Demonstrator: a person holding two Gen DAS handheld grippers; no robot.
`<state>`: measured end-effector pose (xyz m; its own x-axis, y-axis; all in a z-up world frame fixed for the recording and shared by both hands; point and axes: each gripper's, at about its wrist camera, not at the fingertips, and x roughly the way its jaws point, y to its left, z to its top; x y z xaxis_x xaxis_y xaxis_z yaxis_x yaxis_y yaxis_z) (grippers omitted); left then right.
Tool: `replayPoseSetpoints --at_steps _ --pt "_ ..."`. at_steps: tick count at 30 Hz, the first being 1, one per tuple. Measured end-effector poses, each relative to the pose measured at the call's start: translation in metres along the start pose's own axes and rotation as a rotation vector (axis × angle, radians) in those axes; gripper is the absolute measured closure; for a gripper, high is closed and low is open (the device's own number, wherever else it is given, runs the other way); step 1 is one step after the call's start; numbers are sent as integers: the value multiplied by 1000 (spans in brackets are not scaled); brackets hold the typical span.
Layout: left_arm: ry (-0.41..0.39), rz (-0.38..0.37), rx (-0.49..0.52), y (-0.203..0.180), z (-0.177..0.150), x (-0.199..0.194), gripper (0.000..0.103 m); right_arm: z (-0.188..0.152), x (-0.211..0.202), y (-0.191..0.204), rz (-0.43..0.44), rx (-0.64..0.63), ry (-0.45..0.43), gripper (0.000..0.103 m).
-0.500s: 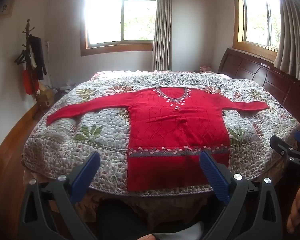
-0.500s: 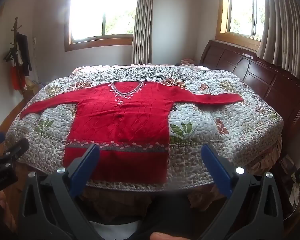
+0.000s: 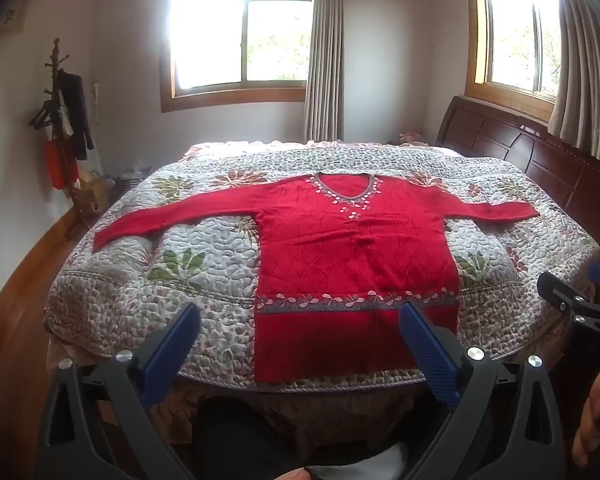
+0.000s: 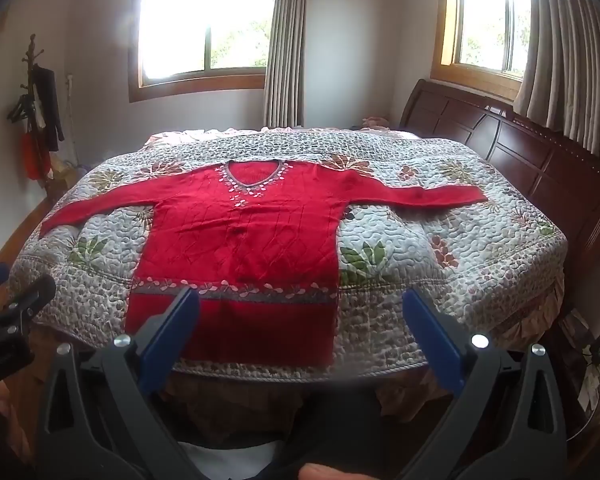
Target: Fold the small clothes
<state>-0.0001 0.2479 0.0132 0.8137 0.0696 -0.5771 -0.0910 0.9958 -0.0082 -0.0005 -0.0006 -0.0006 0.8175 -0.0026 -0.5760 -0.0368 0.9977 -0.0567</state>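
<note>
Left wrist view: red sweater (image 3: pixel 356 248) flat on quilt (image 3: pixel 204 264), left gripper (image 3: pixel 300 344) and right gripper (image 4: pixel 300 336) wide, empty; best pinching a sleeve cuff cleanly.

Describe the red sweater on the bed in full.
The red sweater is a long-sleeved knit with a grey V-neck edged in pale leaf-like trim and a matching band above the hem. It lies flat, front up, unfolded on the quilted bedspread, sleeves spread out, hem at the near edge. Neither gripper touches it.
</note>
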Motion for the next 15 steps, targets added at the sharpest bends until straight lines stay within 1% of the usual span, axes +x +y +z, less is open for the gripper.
replayPoseSetpoints --at_steps 15 --pt "4 10 8 -2 5 4 4 0 7 -2 -1 -2 4 2"
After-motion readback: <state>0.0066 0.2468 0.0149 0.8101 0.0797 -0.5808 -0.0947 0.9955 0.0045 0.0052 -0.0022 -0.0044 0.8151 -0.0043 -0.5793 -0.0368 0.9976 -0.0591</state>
